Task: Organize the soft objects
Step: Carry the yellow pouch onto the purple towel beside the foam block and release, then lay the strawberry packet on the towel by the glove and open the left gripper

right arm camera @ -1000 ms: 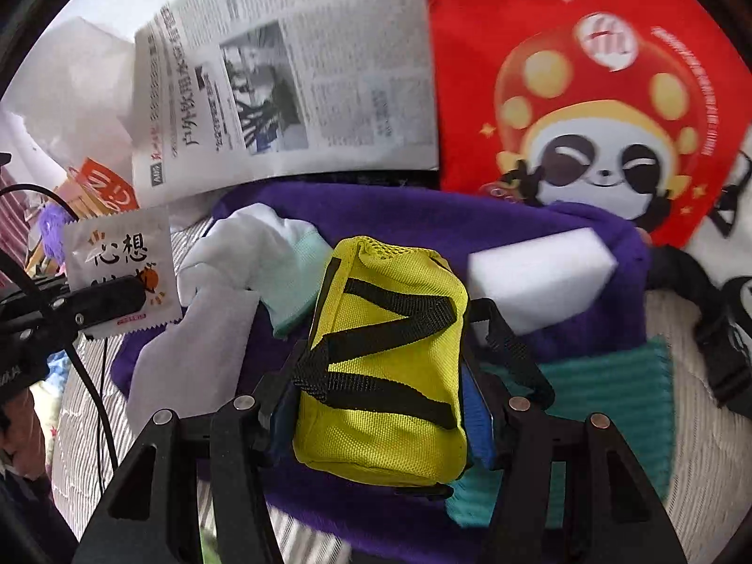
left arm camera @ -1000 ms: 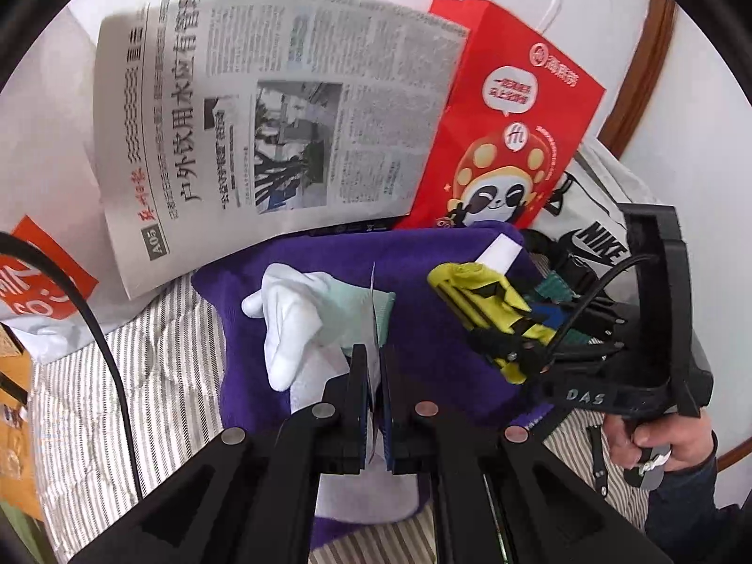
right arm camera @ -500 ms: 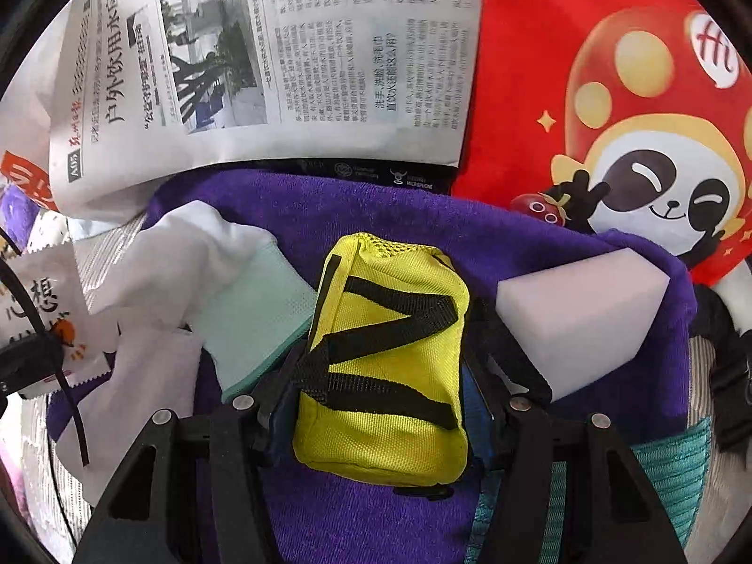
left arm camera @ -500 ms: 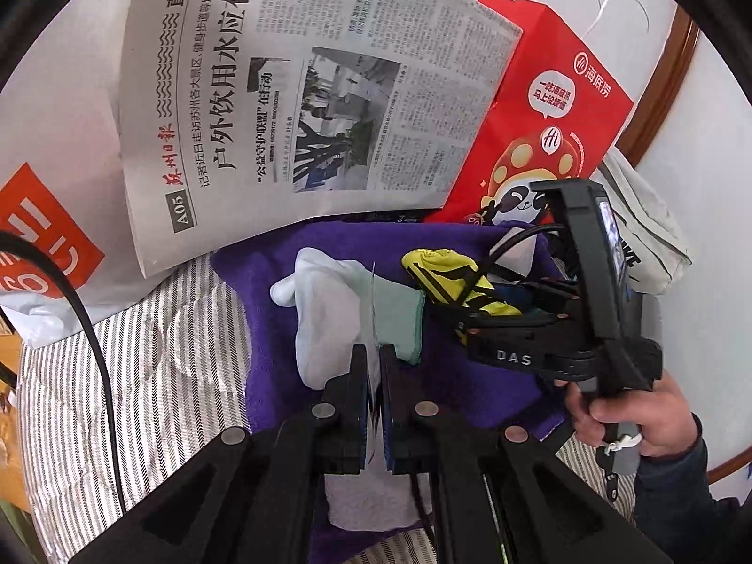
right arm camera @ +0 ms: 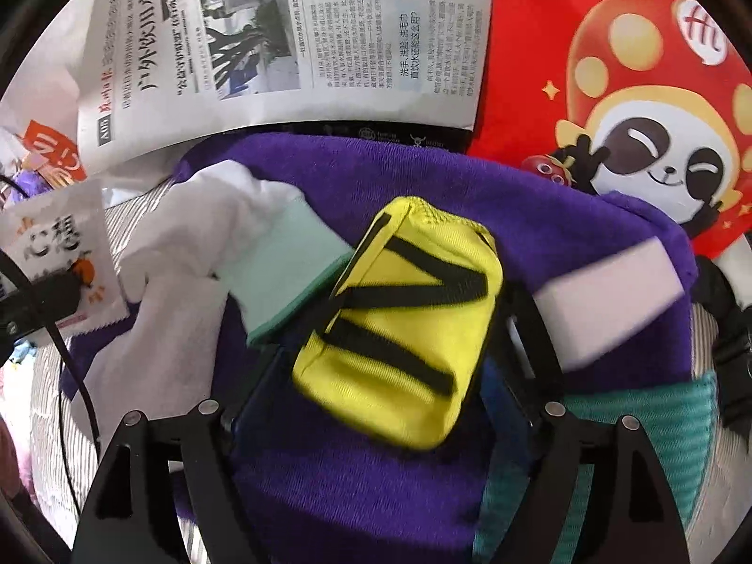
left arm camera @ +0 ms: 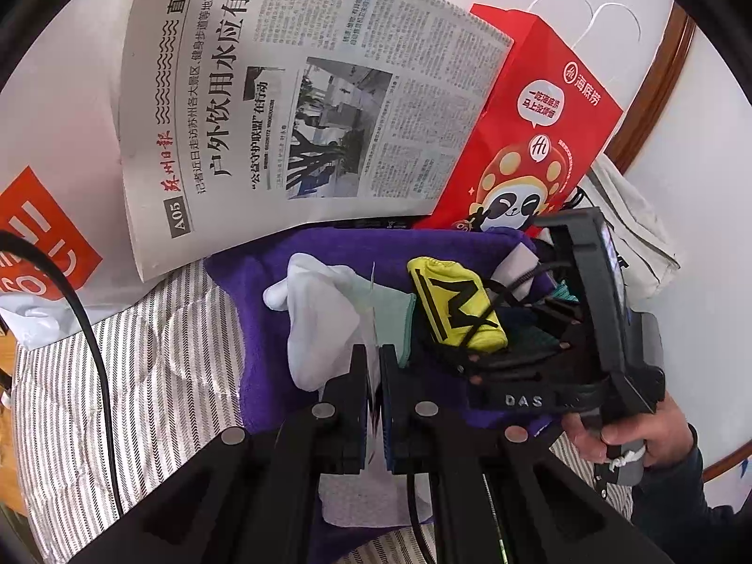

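left tongs (left arm camera: 373, 404) pinch a thin packet (right arm camera: 61, 258); right tongs (right arm camera: 380, 376) spread around the yellow pouch (right arm camera: 399, 324).

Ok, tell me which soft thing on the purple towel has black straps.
The yellow pouch, between the right jaws; the white glove and white sponge beside it are plain.

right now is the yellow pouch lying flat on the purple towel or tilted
Tilted: the yellow pouch leans diagonally between the right gripper fingers, over the purple towel.
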